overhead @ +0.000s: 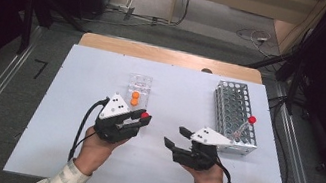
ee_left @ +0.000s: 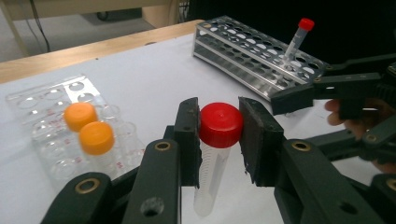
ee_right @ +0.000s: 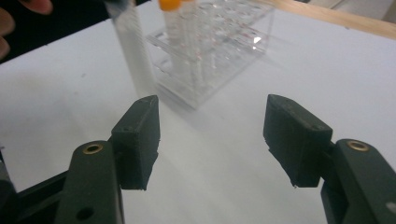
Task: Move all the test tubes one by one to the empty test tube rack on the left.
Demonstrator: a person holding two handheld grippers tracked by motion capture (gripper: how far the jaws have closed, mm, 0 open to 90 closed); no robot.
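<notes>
- Left gripper [ee_left: 219, 135]: nearest item in the left gripper view. Jaws closed on the red cap [ee_left: 221, 124] of a clear plastic tube [ee_left: 210, 182]; pads press the cap from both sides. The tube hangs below the cap, long axis roughly upright, its lower end clear of the jaws. Whether the tip touches the table cannot be told.
- Same gripper in the high view [overhead: 138, 120]: left of centre on the white table [overhead: 72, 106], red cap showing at the jaw tips, pointing toward the right side.
- Right gripper [ee_right: 212, 140]: jaws wide apart, nothing between them, only bare table beneath. In the high view [overhead: 178, 139] it sits right of centre, jaws aimed toward the left gripper.
- Clear rack [ee_left: 46, 126]: just beside the held tube, on the far left side of the left gripper; holds two orange-capped tubes [ee_left: 88, 128], standing upright next to each other.
- Metal rack [overhead: 235, 117]: at the right of the table, beyond the right gripper; one red-capped tube [overhead: 245, 126] stands tilted in its near end.
- Key relation, as a judgement: the held tube lies between the two racks. The metal rack, already carrying a matching red cap, is to the right, nearer the empty right hand; the clear rack is nearer the left. A transfer to the metal rack would call for a reach across, or a handover to the open gripper facing it.
</notes>
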